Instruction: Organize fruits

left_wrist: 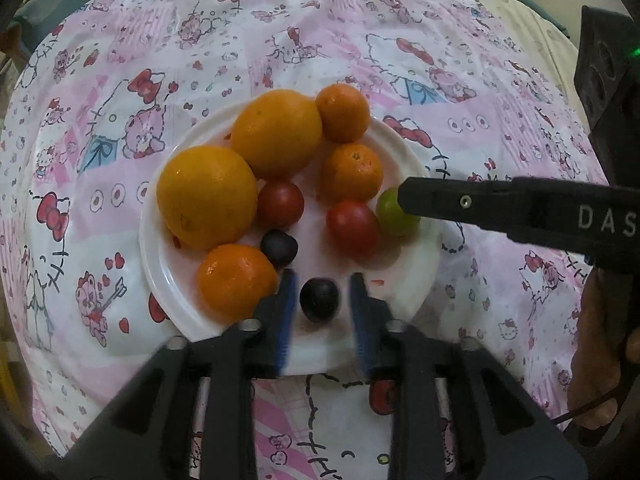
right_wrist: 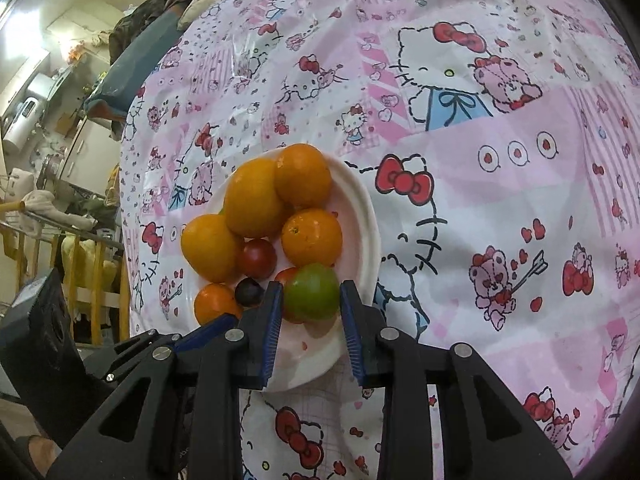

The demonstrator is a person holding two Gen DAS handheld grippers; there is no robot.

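A white plate [left_wrist: 404, 292] holds several oranges, two red tomatoes, a green tomato [left_wrist: 394, 213] and two dark plums. My left gripper [left_wrist: 323, 287] is open, its fingers on either side of the near dark plum [left_wrist: 319, 299], not touching it. My right gripper [right_wrist: 310, 290] is open around the green tomato [right_wrist: 311, 293] at the plate's [right_wrist: 366, 216] right side; its finger [left_wrist: 460, 202] reaches in from the right in the left wrist view. The other dark plum [left_wrist: 279, 247] lies beside a small orange [left_wrist: 236, 281].
The table is covered by a pink and white cartoon-print cloth [right_wrist: 500, 160]. Beyond the table's left edge, the right wrist view shows cluttered furniture and a wooden railing [right_wrist: 80, 264].
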